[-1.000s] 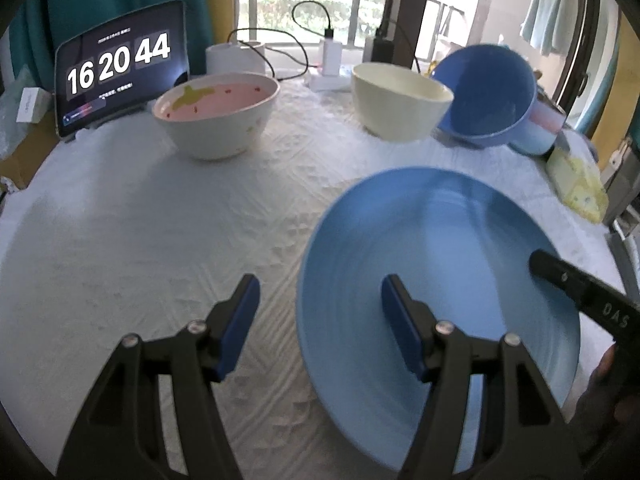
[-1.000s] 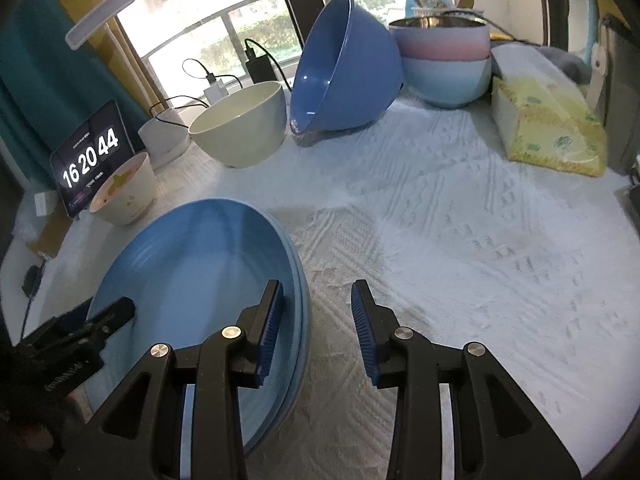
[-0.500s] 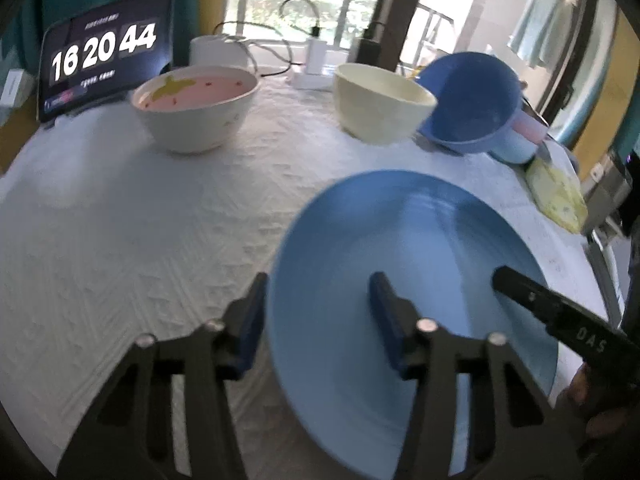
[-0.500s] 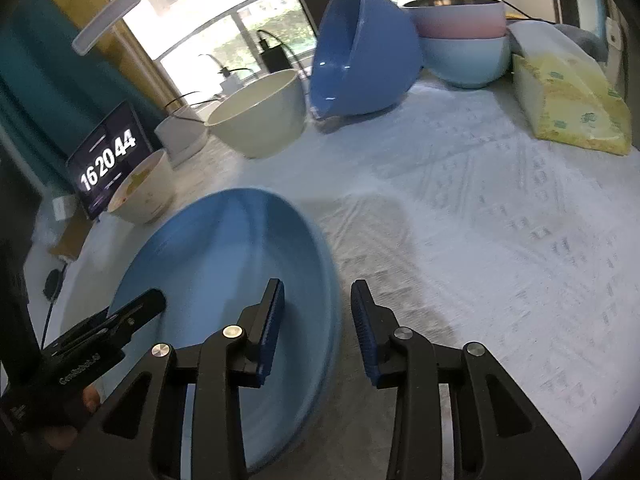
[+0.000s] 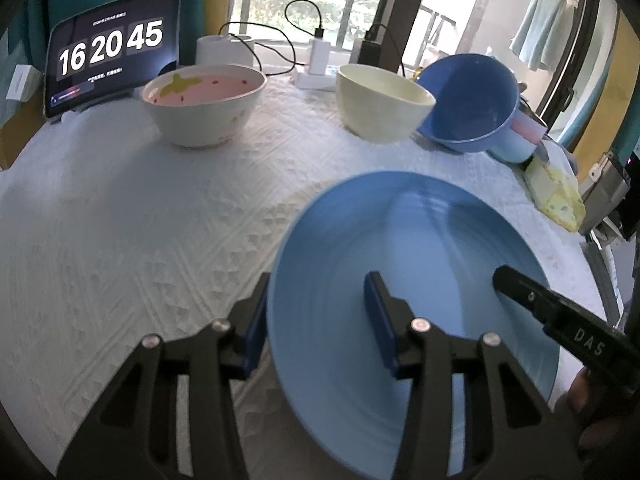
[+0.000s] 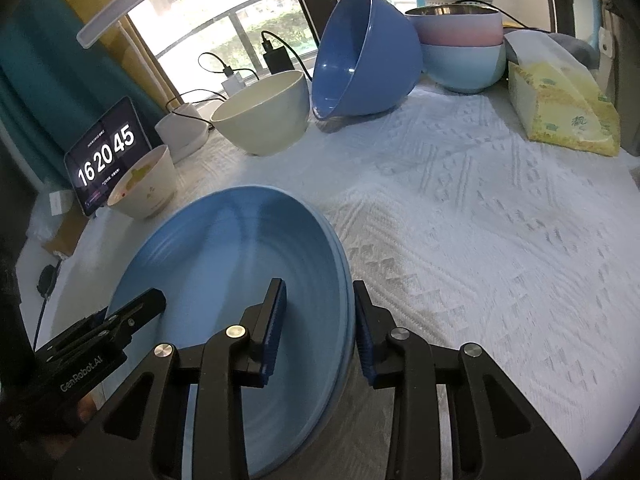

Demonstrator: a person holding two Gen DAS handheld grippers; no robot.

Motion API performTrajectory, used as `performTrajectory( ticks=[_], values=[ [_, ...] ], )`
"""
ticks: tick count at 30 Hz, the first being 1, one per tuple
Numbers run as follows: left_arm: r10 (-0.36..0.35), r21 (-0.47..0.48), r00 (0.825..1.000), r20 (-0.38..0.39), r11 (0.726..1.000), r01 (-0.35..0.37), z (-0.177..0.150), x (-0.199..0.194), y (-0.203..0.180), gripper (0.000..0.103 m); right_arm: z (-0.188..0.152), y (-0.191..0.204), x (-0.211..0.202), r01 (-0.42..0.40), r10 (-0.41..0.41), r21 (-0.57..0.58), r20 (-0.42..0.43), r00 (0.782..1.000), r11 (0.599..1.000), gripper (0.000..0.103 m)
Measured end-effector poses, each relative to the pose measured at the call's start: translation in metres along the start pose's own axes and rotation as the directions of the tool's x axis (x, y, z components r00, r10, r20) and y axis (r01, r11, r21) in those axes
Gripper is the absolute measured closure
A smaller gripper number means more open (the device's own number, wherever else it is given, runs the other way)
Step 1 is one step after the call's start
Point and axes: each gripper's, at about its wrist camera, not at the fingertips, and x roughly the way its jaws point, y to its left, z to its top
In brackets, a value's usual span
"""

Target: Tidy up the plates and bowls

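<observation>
At the far left a tablet clock [image 5: 110,46] reading 16 20 45 leans at the back edge of the white textured tablecloth [image 5: 120,216]. Just in front of it sits a white bowl with a pink inside [image 5: 204,104], and further right a cream bowl [image 5: 380,102]. A dark blue bowl [image 5: 466,100] lies tipped on its side just beside the cream one, leaning toward a stack of pink and pale blue bowls [image 6: 462,46] (the pink one sits on top). A yellow tissue pack [image 6: 564,110] lies at the right edge.

Nearest the cameras, the blue plate [image 5: 412,304] sits between both tools. The left gripper [image 5: 320,322] straddles the plate's left rim, one pad outside and one over the inside, jaws apart with a clear gap to the rim. The right gripper [image 6: 318,332] straddles the opposite rim the same way, jaws also apart and not pinching it. In the right wrist view a second rim edge shows under the plate, so it may be a stack; I cannot tell.
</observation>
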Motion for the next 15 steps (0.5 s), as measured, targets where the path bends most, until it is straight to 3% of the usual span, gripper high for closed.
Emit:
performTrajectory(
  ticks=[15],
  values=[
    [0.018, -0.039, 0.999, 0.04, 0.999, -0.016, 0.002, -0.021, 0.025, 0.057, 0.003, 0.03, -0.004, -0.013, 0.013, -0.05, 0.012, 1.0, 0.999, 0.068]
  ],
)
